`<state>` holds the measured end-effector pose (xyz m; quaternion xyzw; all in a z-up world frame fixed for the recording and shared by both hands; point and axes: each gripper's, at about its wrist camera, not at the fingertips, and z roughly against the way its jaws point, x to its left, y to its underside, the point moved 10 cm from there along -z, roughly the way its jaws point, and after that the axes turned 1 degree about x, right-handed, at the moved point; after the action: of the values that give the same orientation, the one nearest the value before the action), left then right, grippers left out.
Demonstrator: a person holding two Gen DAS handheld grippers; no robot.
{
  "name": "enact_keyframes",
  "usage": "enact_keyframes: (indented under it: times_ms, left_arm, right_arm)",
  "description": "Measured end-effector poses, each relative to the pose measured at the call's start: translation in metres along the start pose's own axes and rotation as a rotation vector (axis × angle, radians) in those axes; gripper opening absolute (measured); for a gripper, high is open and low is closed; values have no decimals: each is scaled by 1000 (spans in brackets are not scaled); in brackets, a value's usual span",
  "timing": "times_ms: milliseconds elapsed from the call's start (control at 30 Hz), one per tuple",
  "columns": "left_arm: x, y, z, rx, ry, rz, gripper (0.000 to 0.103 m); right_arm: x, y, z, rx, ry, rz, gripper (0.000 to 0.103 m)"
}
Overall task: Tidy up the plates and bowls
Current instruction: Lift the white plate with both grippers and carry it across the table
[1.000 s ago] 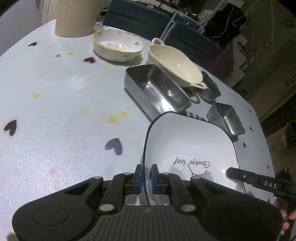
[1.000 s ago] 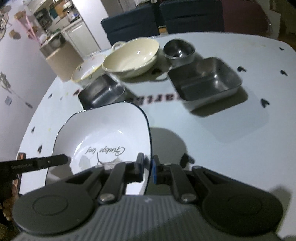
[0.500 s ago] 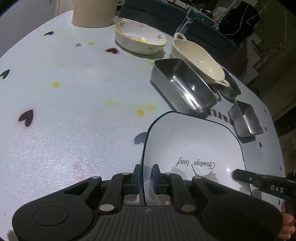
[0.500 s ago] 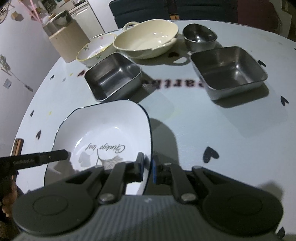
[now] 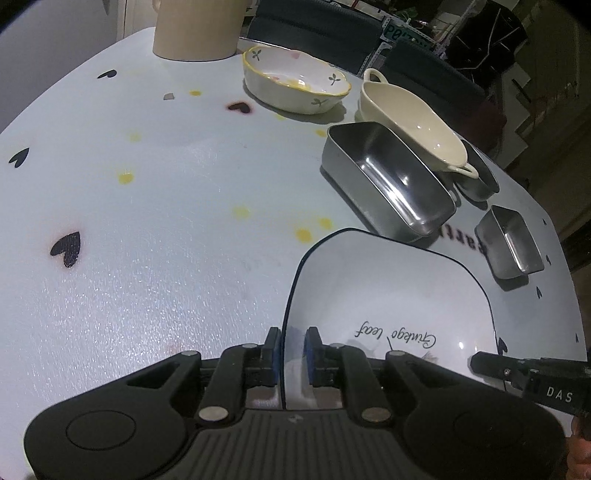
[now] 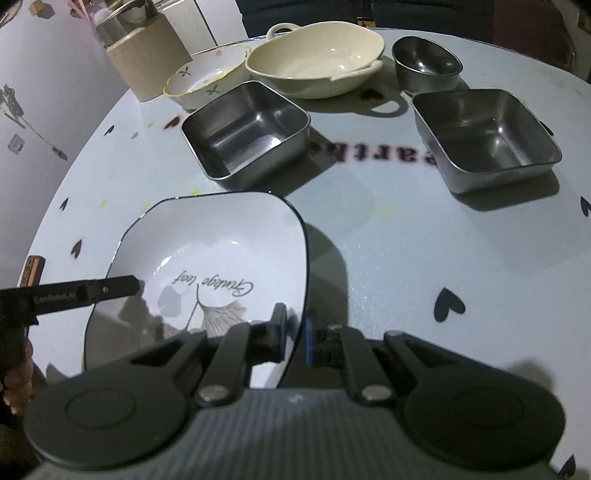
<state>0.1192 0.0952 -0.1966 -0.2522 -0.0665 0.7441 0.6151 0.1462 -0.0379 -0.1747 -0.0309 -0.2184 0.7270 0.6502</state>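
The tabletop [image 5: 155, 221] is pale, dotted with small hearts, and its left half lies bare from the near edge up to a tan cylinder [image 5: 199, 26] at the far-left edge; the crockery crowds the far-right side, so open room lies left and near. Along the far edge sit a floral oval bowl [image 5: 295, 88], a cream handled dish [image 5: 413, 125] and a small round steel bowl [image 6: 426, 64]; nearer stand a square steel tray [image 5: 391, 181] and a second square steel tray [image 6: 484, 136], set apart from each other, with printed lettering on the table between them.

The white square plate [image 6: 229, 258], dark-rimmed and lettered, lies near the near edge, close in front of the first steel tray but not touching it. The left gripper [image 5: 291, 354] straddles the plate's left rim, its jaws nearly closed with a little daylight at one pad; whether it still pinches, I cannot tell. The right gripper [image 6: 295, 332] is clamped on the plate's right rim, jaws almost closed.
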Motion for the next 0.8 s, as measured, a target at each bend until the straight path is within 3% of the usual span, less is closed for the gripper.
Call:
enact_keyframes:
  times_ms: [800]
  left_arm:
    - [0,-6,-5,-11,-27,-35,17]
  right_arm:
    - [-3,4,-7,27,-5,8,14]
